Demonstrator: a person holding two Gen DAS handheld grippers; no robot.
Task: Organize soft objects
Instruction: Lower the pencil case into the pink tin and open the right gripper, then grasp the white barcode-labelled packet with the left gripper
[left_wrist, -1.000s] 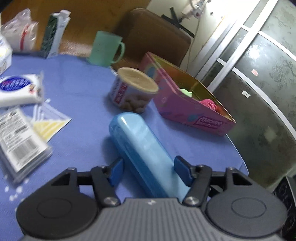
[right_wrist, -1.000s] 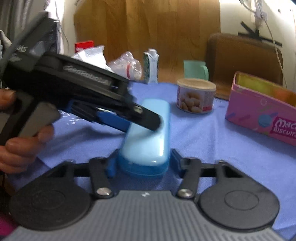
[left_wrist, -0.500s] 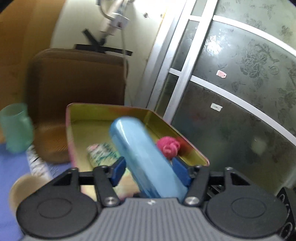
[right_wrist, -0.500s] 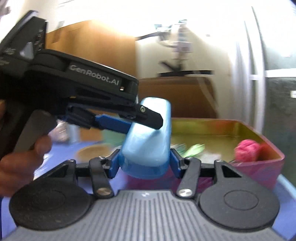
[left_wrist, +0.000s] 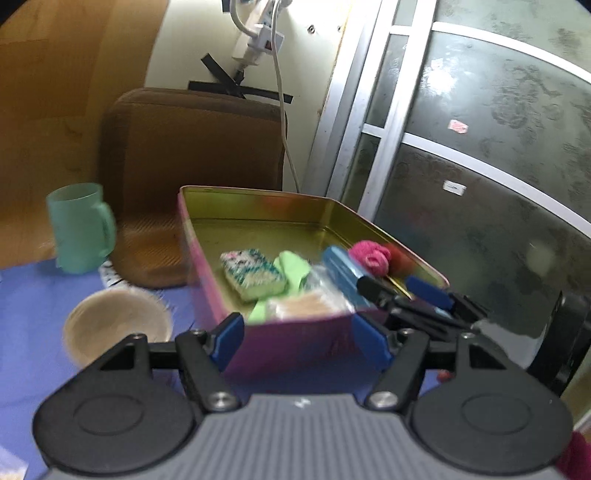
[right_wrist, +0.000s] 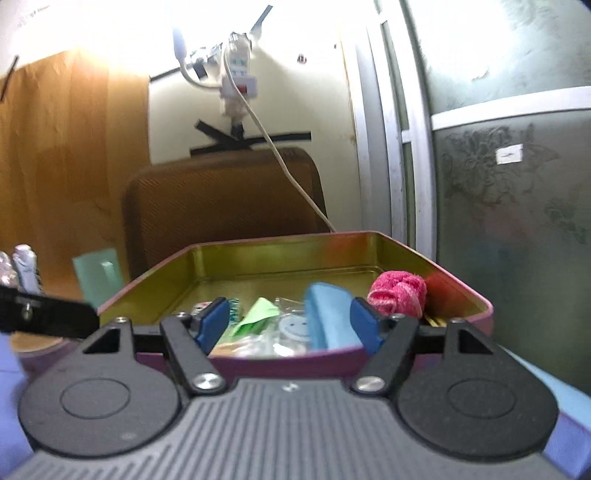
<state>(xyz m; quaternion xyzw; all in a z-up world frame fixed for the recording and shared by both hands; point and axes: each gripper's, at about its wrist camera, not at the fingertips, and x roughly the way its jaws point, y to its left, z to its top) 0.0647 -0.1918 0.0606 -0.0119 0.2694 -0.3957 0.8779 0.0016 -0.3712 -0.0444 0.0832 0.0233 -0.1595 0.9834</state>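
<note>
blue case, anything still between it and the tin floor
Yes, the blue case is inside the pink tin, but it lies on a clear packet beside the pink knit ball. Both tongs are opening, gripping nothing.

A long light-blue rounded case (left_wrist: 341, 275) is seen lying in the open pink tin box with a shiny gold inside (left_wrist: 258, 206), near its right side, with one end close to the front wall. Just beside it, a fluffy pink ball of yarn (left_wrist: 371, 256) is found against the right wall. A white sponge with teal speckles (left_wrist: 253, 273) and a bright green soft piece (left_wrist: 293, 267) are laid in the middle, with clear plastic packets (right_wrist: 284, 332) at the front.
</note>
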